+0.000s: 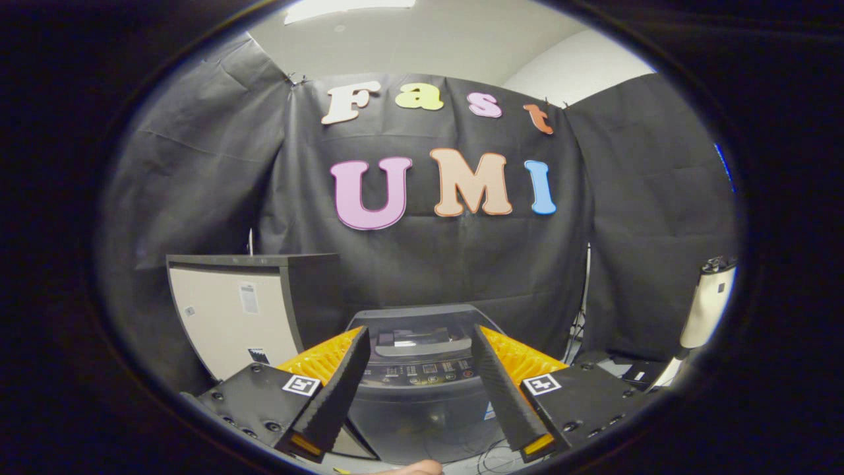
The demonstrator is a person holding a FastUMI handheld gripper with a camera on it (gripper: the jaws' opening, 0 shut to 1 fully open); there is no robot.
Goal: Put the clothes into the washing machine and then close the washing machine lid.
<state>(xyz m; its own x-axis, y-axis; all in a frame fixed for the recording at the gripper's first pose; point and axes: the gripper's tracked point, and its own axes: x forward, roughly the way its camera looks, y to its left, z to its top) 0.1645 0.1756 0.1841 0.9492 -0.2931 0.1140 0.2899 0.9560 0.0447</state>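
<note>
A dark grey top-loading washing machine (pixel 422 402) stands against the black cloth wall, straight ahead of and below my gripper (pixel 420 330). Its control panel (pixel 415 376) faces me, and the lid (pixel 415 326) behind the panel looks to be lying flat. The gripper is open, its two fingers spread wide with nothing between them. The machine's top shows in the gap between them, some way beyond the tips.
A beige cabinet with a dark side (pixel 231 310) stands left of the machine. A white upright object (pixel 709 303) stands far right, with dark items (pixel 626 369) on the floor near it. Thin cables (pixel 494 455) lie before the machine. Part of a hand (pixel 415 468) shows below the fingers.
</note>
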